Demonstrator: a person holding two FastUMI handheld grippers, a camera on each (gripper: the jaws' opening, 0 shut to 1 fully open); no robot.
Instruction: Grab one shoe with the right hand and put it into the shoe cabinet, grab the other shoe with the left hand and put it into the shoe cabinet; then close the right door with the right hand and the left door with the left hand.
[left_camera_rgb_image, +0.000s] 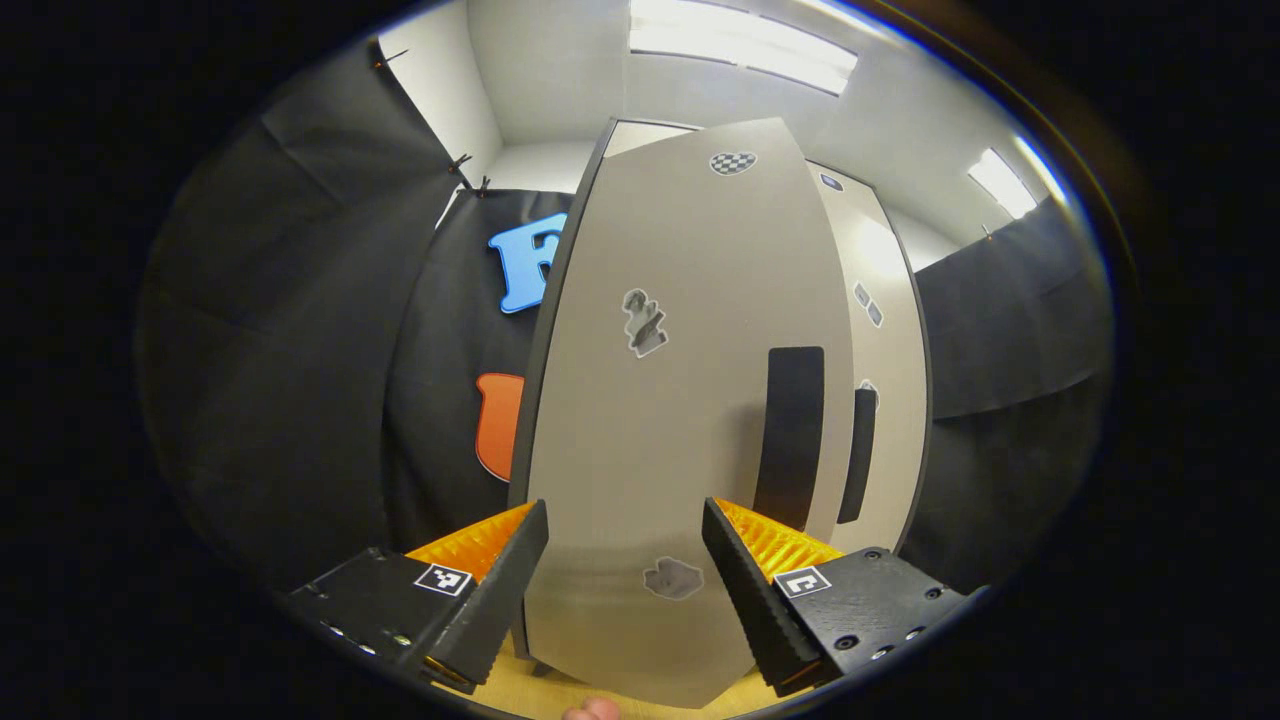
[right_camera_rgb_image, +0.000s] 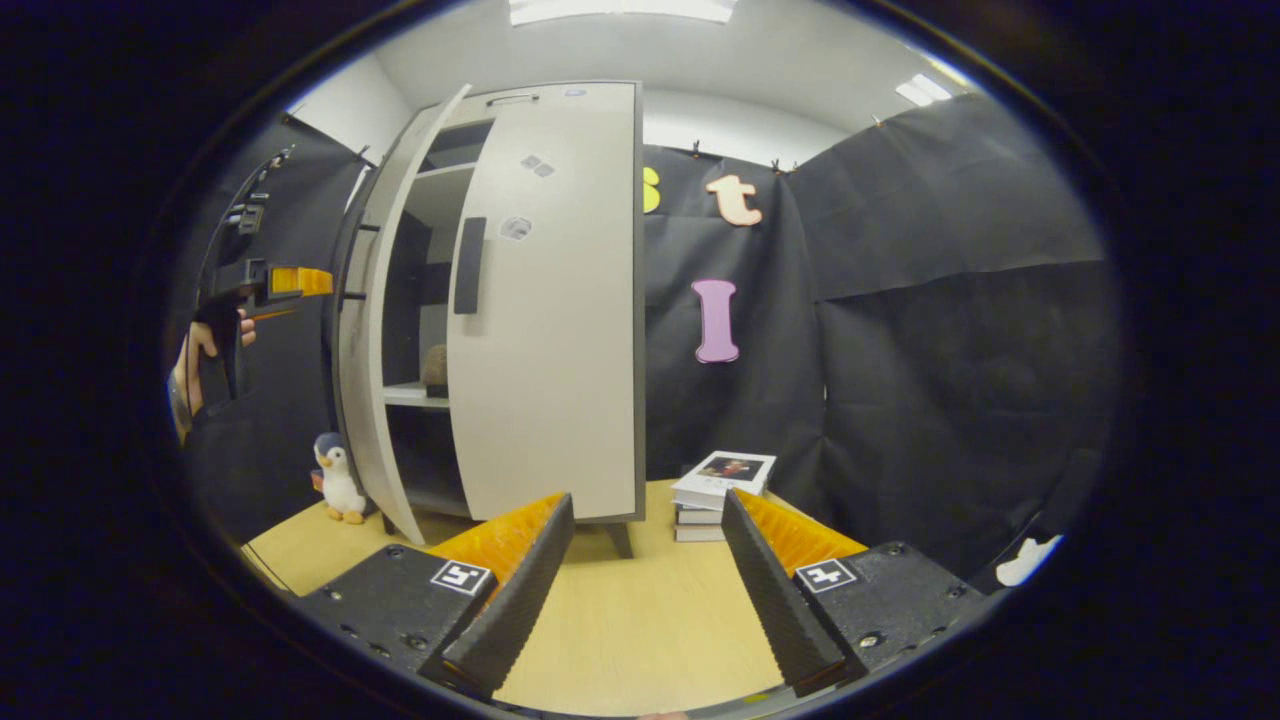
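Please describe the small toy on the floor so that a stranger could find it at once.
Find the tall pale shoe cabinet. On the wooden floor by its open left door stands a penguin plush, unlike the stack of books on the cabinet's other side.

We count one shoe cabinet (right_camera_rgb_image: 540, 330) with two doors, one shoe (right_camera_rgb_image: 434, 368) on its shelf, one penguin toy (right_camera_rgb_image: 338, 480), and one stack of three books (right_camera_rgb_image: 722, 495).

In the left gripper view we are looking close-up at the left door (left_camera_rgb_image: 660, 420); in the right gripper view we are facing the shoe cabinet (right_camera_rgb_image: 520, 300) from farther back, sharing both doors.
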